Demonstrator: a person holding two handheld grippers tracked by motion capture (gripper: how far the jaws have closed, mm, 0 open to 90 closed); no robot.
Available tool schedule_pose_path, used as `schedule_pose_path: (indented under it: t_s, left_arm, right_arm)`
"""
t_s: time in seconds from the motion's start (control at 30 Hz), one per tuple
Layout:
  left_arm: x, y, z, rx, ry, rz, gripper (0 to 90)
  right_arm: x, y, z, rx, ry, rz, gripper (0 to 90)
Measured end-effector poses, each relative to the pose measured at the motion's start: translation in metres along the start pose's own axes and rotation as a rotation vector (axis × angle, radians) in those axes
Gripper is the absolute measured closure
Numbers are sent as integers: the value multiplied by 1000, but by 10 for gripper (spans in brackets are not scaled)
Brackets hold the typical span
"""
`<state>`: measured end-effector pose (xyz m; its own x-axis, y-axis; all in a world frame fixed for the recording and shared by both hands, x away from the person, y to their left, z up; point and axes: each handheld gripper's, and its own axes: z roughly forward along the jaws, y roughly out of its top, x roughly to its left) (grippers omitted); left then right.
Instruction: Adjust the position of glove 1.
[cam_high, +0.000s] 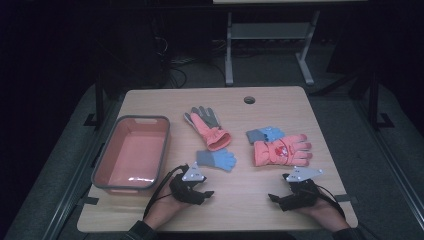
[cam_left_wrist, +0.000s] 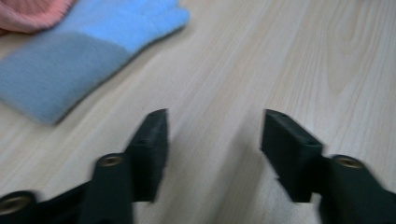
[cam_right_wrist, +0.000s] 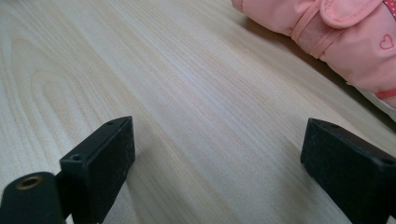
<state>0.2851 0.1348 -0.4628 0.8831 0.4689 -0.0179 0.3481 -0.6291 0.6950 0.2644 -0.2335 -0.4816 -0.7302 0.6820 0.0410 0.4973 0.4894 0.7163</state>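
Nearby, blue knit glove (cam_high: 216, 159) lies flat mid-table, just ahead of left gripper (cam_high: 201, 192), untouched; pink ski glove (cam_high: 281, 151) lies just ahead of right gripper (cam_high: 276, 198); both grippers rest low near table (cam_high: 260, 210) front edge, jaws apart, empty; likely approach step; next: left reaches forward, closes on grey cuff; pink bin (cam_high: 131, 152) sits left, probable destination; second pair farther back

Desk (cam_right_wrist: 187, 93) of pale wood grain, smooth and matt; blue knit glove (cam_left_wrist: 79, 51) soft and fuzzy; pink padded glove (cam_right_wrist: 345, 42) of smooth cloth; jaws matt black plastic.
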Motion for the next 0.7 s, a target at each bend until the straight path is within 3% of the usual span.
schedule_pose_path:
  t_s: [0.1,0.2,0.27,0.47,0.7]
  left_arm:
    - [1,8,-2,-6,2,-22,632]
    - [4,16,-3,4,10,-20,809]
    - [5,21,-1,-1,11,-9,880]
    - [8,31,7,19,27,13,896]
    - [23,43,9,4,71,-26,896]
  right_arm:
    - [0,0,0,0,0,0,92]
    - [0,0,0,0,0,0,92]
    - [0,0,0,0,0,0,92]
    - [0,0,0,0,0,0,92]
    - [0,0,0,0,0,1,92]
